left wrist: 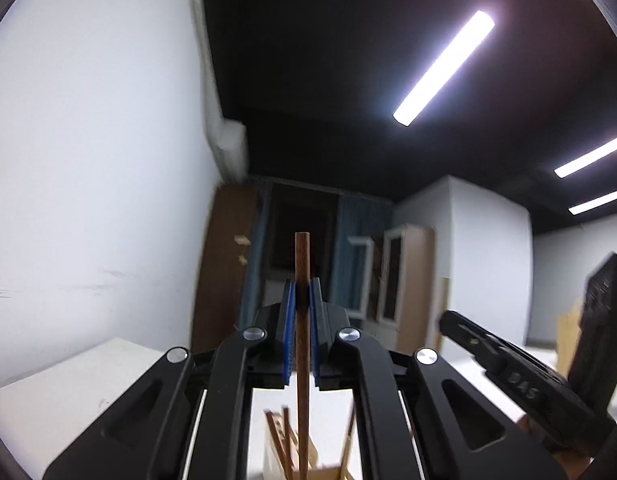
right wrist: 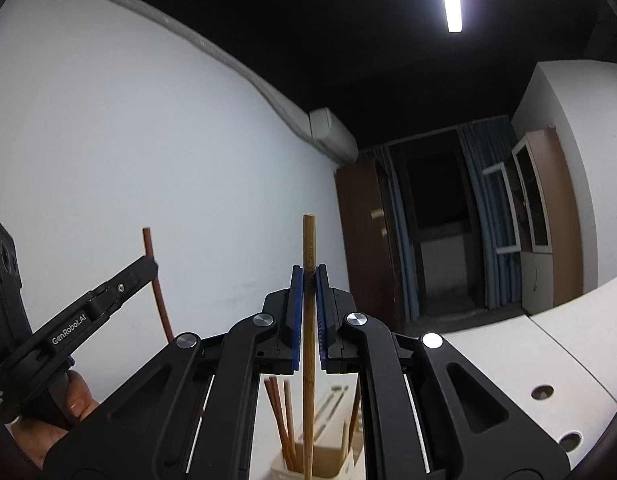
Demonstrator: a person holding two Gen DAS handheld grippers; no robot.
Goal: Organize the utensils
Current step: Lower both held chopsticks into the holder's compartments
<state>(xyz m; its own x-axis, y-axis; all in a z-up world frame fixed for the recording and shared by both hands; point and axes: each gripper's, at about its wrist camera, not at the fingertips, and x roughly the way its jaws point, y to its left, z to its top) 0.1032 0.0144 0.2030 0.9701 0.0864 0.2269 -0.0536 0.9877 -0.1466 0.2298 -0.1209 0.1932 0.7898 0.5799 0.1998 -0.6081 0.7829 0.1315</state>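
Observation:
My left gripper (left wrist: 303, 292) is shut on a dark brown chopstick (left wrist: 302, 264) and holds it upright above a cream utensil holder (left wrist: 320, 470) with several chopsticks (left wrist: 280, 436) in it. My right gripper (right wrist: 308, 276) is shut on a light bamboo chopstick (right wrist: 308, 240), upright, its lower end down inside the same holder (right wrist: 328, 456). The left gripper (right wrist: 148, 270) with its dark chopstick (right wrist: 154, 280) shows at the left of the right wrist view. The right gripper's body (left wrist: 520, 376) shows at the right of the left wrist view.
A white table (right wrist: 508, 360) with round holes extends to the right. A white wall (right wrist: 148, 140) lies behind. A wooden cabinet (right wrist: 368, 240) and blue curtains (right wrist: 488, 220) stand at the far end. A person's hand (right wrist: 68, 412) holds the left gripper.

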